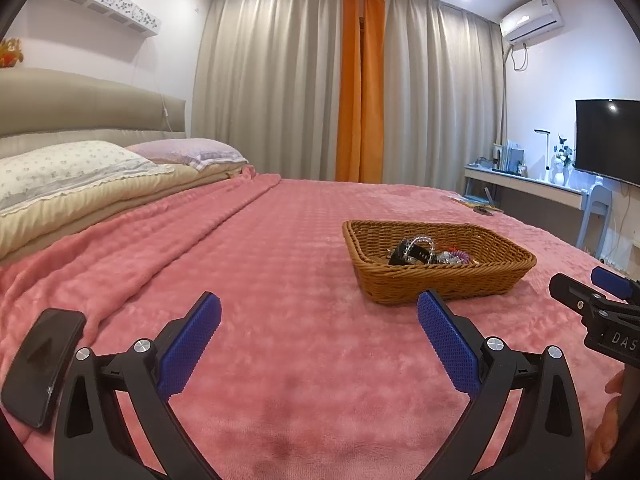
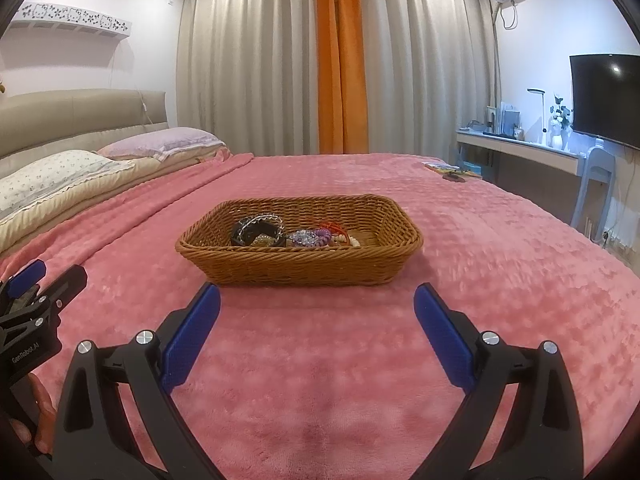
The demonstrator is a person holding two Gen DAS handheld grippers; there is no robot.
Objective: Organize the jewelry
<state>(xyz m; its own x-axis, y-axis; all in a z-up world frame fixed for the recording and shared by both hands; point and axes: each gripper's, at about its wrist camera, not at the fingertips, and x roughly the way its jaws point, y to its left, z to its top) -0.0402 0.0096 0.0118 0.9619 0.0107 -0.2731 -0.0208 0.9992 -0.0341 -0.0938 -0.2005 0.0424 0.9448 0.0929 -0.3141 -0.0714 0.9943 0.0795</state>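
Note:
A brown wicker basket point(image 2: 248, 268) stands on the pink bedspread point(image 2: 320, 360), straight ahead of my right gripper point(image 2: 316, 300), which is open and empty just short of its near wall. Inside lies a heap of jewelry point(image 2: 296, 234): a black band, clear bead bracelets, a purple coil and red and white beads. In the left wrist view the basket point(image 1: 440, 284) sits ahead to the right, with the jewelry point(image 1: 424, 254) in it. My left gripper point(image 1: 319, 310) is open and empty over the bedspread point(image 1: 280, 280), left of the basket.
A black phone point(image 1: 40, 364) lies on the bedspread at my left gripper's left. Pillows point(image 1: 72, 168) and a headboard are far left. A book with small objects point(image 2: 452, 170) lies at the bed's far right edge. A desk, chair and TV point(image 2: 604, 96) stand right.

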